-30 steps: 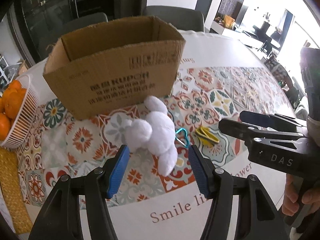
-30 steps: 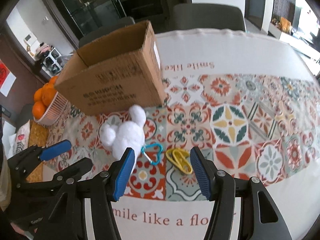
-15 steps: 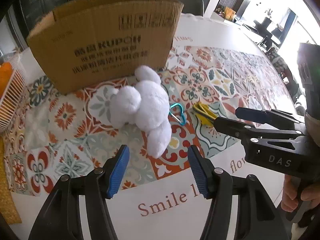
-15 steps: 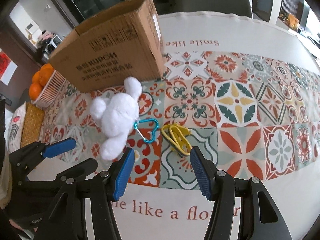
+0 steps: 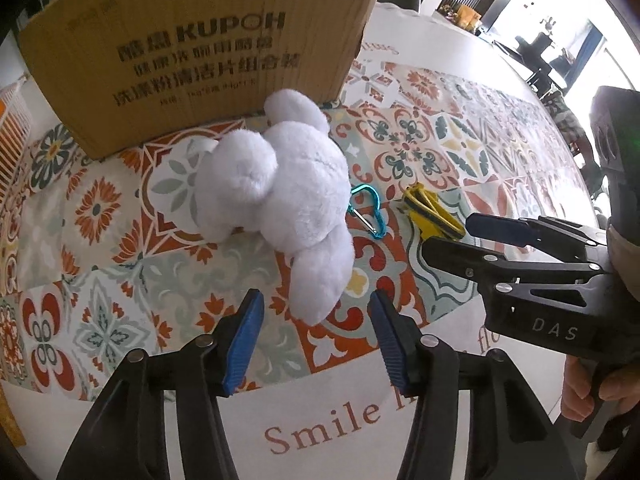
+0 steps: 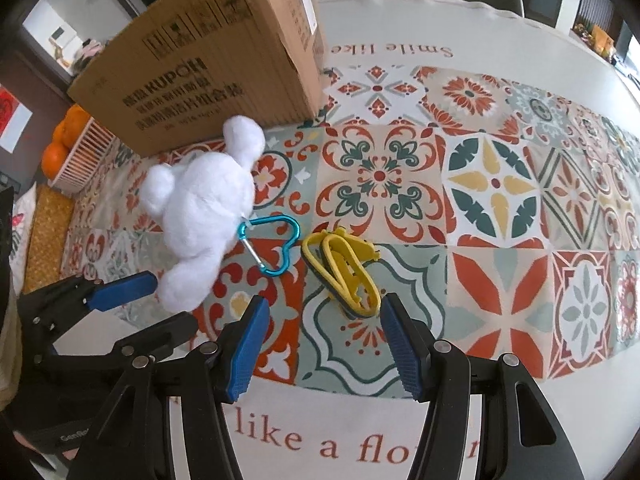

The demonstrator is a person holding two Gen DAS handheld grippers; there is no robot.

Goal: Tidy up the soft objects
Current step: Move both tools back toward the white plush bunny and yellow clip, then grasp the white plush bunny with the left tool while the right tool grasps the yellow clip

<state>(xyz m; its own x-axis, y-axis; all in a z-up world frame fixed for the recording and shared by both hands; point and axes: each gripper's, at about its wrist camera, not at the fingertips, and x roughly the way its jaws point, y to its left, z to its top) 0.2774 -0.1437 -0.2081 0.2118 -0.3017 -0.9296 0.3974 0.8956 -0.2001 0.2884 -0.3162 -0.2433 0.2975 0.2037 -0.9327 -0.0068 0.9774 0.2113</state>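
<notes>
A white plush toy [image 5: 280, 196] with a blue heart-shaped carabiner [image 5: 366, 210] lies on the patterned tablecloth in front of a cardboard box [image 5: 192, 48]. My left gripper [image 5: 316, 312] is open, its jaws just short of the plush's nearest limb. A yellow soft item [image 6: 342, 274] lies right of the carabiner [image 6: 272, 246]. My right gripper [image 6: 324, 320] is open, just short of the yellow item. The plush [image 6: 204, 208] and box [image 6: 208, 64] also show in the right wrist view. Each gripper appears in the other's view.
A white basket of oranges [image 6: 70, 148] stands left of the box on a woven mat [image 6: 44, 236]. The tablecloth [image 6: 500, 184] stretches far right. Chairs stand behind the table.
Both grippers have moved forward and lower toward the table. The plush and the yellow item now sit much closer to the open jaws. Nothing has been taken hold of.
</notes>
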